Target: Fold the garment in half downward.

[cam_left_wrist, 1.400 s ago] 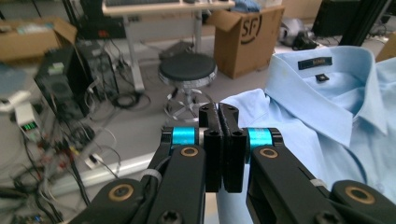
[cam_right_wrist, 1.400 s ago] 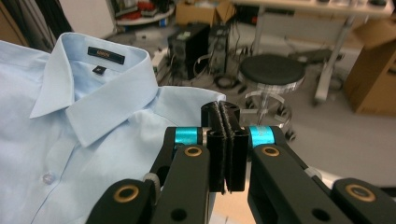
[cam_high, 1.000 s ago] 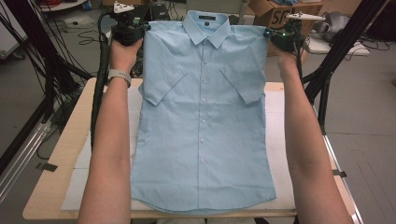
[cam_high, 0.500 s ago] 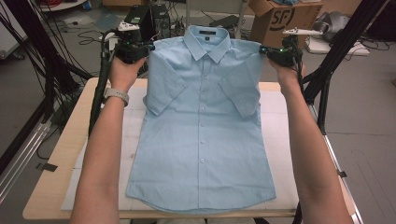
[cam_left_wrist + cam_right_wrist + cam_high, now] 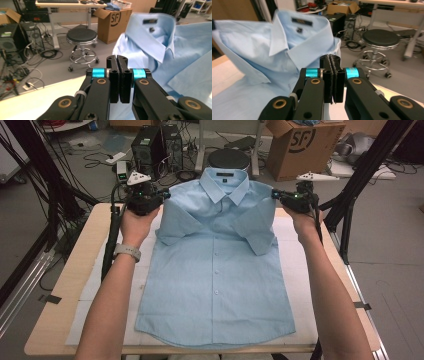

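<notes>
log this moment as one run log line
left gripper: shut on shirt shoulder | right gripper: shut on other shoulder | shirt: front up on table

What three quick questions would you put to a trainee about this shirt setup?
1. True or false: the shirt is buttoned, with both short sleeves folded in over its front.
2. What stands on the floor just beyond the collar? A) a black round stool B) a red bucket C) a wooden ladder
3. Fill in: the left gripper and right gripper, jaws shut, each pinch the shirt at a ____.

Key: 1 true; 2 A; 3 shoulder.
</notes>
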The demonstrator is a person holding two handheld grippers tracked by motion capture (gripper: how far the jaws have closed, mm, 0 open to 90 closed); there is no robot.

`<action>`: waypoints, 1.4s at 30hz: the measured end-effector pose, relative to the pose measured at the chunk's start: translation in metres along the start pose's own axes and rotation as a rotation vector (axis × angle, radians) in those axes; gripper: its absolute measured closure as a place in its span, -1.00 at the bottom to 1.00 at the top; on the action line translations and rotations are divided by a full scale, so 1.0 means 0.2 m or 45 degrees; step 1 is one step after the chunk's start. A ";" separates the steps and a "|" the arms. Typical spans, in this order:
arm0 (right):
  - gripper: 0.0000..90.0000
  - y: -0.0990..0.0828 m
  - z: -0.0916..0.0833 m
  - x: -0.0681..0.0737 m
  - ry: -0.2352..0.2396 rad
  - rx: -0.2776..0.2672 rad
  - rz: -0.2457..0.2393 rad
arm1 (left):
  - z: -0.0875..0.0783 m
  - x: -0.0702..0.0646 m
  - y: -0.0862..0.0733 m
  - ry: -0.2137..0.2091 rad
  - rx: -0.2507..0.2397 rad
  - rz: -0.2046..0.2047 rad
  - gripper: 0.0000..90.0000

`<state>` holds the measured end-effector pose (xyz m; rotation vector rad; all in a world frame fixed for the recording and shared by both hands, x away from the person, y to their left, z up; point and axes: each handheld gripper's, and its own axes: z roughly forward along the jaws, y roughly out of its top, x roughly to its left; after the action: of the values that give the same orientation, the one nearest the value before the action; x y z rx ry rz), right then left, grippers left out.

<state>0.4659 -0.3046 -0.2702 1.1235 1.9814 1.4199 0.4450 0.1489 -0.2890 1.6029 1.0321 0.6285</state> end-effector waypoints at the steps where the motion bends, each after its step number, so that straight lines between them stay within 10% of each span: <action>1: 0.99 -0.01 -0.01 0.01 0.009 0.009 -0.002 | -0.01 -0.01 -0.02 -0.006 0.002 0.002 0.97; 26: 0.99 -0.49 -0.22 0.22 0.244 0.103 -0.027 | -0.27 -0.11 -0.48 -0.136 0.061 -0.095 0.98; 42: 0.99 -0.73 -0.38 0.31 0.271 0.133 -0.044 | -0.45 -0.15 -0.72 -0.179 0.110 -0.136 0.98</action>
<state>0.3226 -0.3165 -0.3720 1.0121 2.2340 1.4862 0.3140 0.1747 -0.3978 1.6306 1.0445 0.3982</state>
